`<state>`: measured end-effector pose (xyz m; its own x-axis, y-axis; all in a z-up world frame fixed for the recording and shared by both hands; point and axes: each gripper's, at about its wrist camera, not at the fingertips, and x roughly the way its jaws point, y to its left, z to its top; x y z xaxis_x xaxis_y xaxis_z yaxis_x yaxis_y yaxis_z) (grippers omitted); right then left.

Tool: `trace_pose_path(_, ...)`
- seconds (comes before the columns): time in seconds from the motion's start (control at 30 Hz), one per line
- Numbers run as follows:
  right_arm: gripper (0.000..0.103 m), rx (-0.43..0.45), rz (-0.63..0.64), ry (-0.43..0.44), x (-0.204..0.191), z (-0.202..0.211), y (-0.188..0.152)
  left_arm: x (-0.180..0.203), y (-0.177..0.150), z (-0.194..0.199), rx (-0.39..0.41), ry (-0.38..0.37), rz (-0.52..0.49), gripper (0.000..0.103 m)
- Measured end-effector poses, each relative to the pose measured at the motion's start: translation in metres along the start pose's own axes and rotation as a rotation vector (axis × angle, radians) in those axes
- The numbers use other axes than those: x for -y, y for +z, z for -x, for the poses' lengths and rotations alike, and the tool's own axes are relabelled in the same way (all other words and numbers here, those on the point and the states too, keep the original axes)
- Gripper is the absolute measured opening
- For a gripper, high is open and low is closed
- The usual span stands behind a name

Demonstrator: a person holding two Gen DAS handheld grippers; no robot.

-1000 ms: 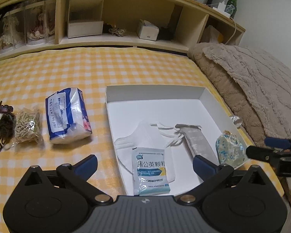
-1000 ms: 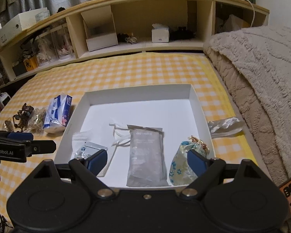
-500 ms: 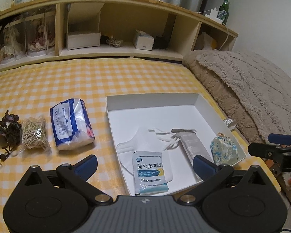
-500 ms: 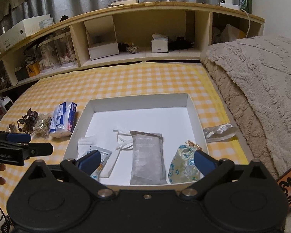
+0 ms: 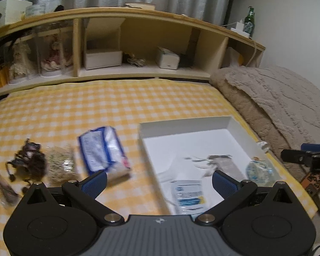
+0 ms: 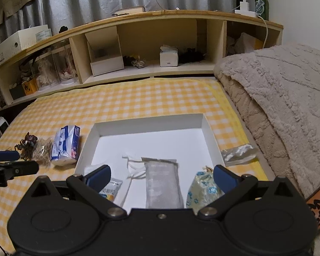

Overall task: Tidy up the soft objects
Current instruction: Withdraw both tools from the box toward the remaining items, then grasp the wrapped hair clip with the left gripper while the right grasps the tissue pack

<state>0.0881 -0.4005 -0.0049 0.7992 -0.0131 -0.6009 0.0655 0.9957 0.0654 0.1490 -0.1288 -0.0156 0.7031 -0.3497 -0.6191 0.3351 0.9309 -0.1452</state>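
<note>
holding both my left gripper and right gripper spread wide and empty, i noted the tissue pack lay just left of the white box.

The green bottle on the shelf top reads "TUBORG". Print on the packets in the white box is too blurred to read.

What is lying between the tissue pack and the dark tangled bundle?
A clear bag of beige strands lies between the tissue pack and the dark bundle, clearest in the right wrist view.
</note>
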Motion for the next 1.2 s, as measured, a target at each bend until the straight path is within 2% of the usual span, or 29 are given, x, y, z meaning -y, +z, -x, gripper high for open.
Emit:
trace_pose_path(0.27,0.103,0.023,0.054,0.010,-0.033,-0.015,0.016,-0.064,0.005,0.008,0.004,0.101,0.042,0.103)
trace_pose_path(0.6,0.103,0.032,0.059,0.089,-0.088,-0.046,0.033,-0.148,0.015,0.013,0.003,0.244,0.105,0.103)
trace_pose_path(0.9,0.103,0.067,0.100,0.156,-0.151,-0.079,0.037,-0.220,0.005,0.003,-0.043,0.345,0.194,0.103)
trace_pose_path(1.2,0.103,0.074,0.132,0.218,-0.210,-0.124,0.035,-0.267,-0.001,-0.023,-0.097,0.419,0.246,0.103)
